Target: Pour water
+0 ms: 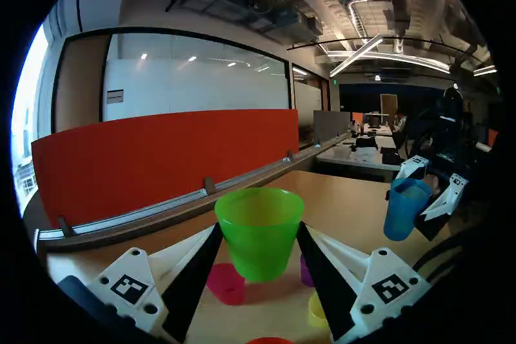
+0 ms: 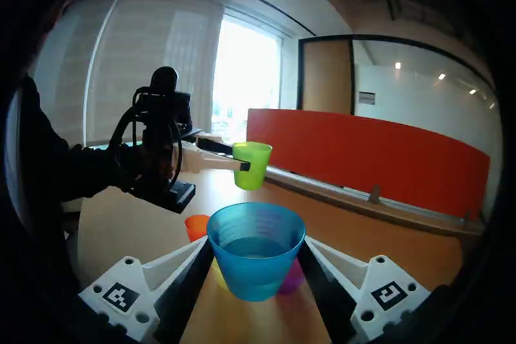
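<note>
In the left gripper view my left gripper (image 1: 260,235) is shut on an upright green cup (image 1: 260,215), raised above the wooden table (image 1: 348,195). In that view, off to the right, the right gripper (image 1: 414,207) holds a blue cup (image 1: 405,208), slightly tilted. The right gripper view has my right gripper (image 2: 256,248) shut on the blue cup (image 2: 257,260), which is upright with water in it. Beyond it, the left gripper (image 2: 247,164) carries the green cup (image 2: 251,166) at about the same height, a person's sleeve behind it.
Small cups stand on the table below: a pink one (image 1: 226,283), a purple one (image 1: 306,272), a yellow one (image 1: 317,310), and an orange one (image 2: 196,226). A red partition (image 1: 161,157) with a metal rail edges the table's far side. Desks lie farther back.
</note>
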Motion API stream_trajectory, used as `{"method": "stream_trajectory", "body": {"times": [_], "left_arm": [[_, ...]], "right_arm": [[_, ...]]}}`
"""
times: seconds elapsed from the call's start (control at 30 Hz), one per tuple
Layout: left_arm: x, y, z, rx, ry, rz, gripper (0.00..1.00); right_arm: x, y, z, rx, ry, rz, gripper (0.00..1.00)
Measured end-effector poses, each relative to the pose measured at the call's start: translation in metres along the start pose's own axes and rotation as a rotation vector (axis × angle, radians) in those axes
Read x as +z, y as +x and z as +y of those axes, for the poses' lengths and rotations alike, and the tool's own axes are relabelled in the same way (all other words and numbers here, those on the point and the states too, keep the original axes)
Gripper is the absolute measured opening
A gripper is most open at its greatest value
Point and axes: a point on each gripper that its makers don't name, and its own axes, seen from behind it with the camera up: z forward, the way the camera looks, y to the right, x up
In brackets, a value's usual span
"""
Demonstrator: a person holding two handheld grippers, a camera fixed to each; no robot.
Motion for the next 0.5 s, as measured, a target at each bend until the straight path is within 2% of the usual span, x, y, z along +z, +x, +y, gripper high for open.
{"method": "stream_trajectory", "body": {"times": [0.5], "left_arm": [[-0.02,-0.017,0.007,-0.023,0.008,-0.024,0.84]], "right_arm": [[0.008,0.009,-0.007,-0.006,0.038,0.006,0.88]]}}
